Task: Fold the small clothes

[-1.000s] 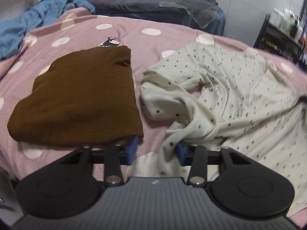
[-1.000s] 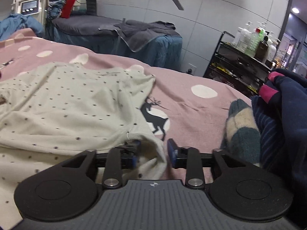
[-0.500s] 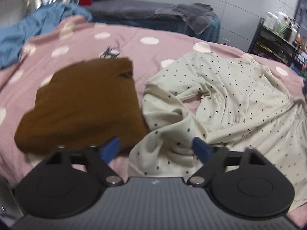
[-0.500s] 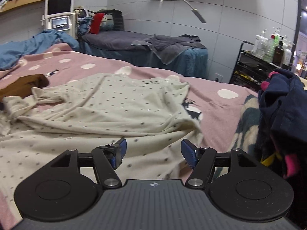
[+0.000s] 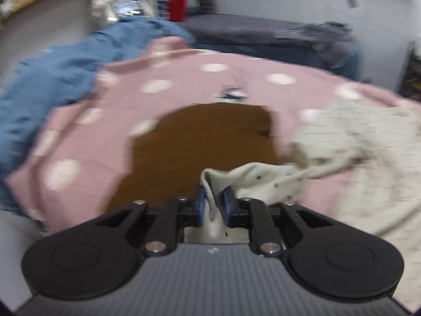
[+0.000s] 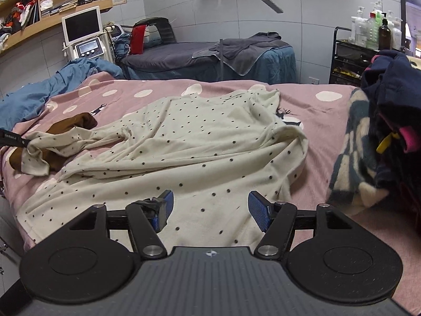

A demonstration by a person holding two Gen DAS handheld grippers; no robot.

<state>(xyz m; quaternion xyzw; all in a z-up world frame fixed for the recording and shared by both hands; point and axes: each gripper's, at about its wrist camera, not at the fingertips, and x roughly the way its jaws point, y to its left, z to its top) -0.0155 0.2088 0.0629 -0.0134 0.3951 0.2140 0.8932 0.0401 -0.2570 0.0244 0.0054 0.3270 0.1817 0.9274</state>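
A cream dotted garment (image 6: 194,142) lies spread and rumpled on the pink spotted bedsheet (image 6: 315,110). My left gripper (image 5: 213,205) is shut on the end of its sleeve (image 5: 252,181) and holds it raised over the folded brown garment (image 5: 200,142). The left wrist view is blurred. In the right wrist view the sleeve end (image 6: 36,155) hangs over the brown garment (image 6: 79,122) at the far left. My right gripper (image 6: 209,210) is open and empty above the garment's near hem.
A pile of dark clothes (image 6: 389,131) with a checked piece sits at the right on the bed. A blue blanket (image 5: 52,73) lies at the left. A second bed (image 6: 210,60), a trolley of bottles (image 6: 368,42) and a screen device (image 6: 84,34) stand behind.
My left gripper closed on the cream sleeve and carried it left over the brown garment. My right gripper let go of the garment's edge, opened and drew back.
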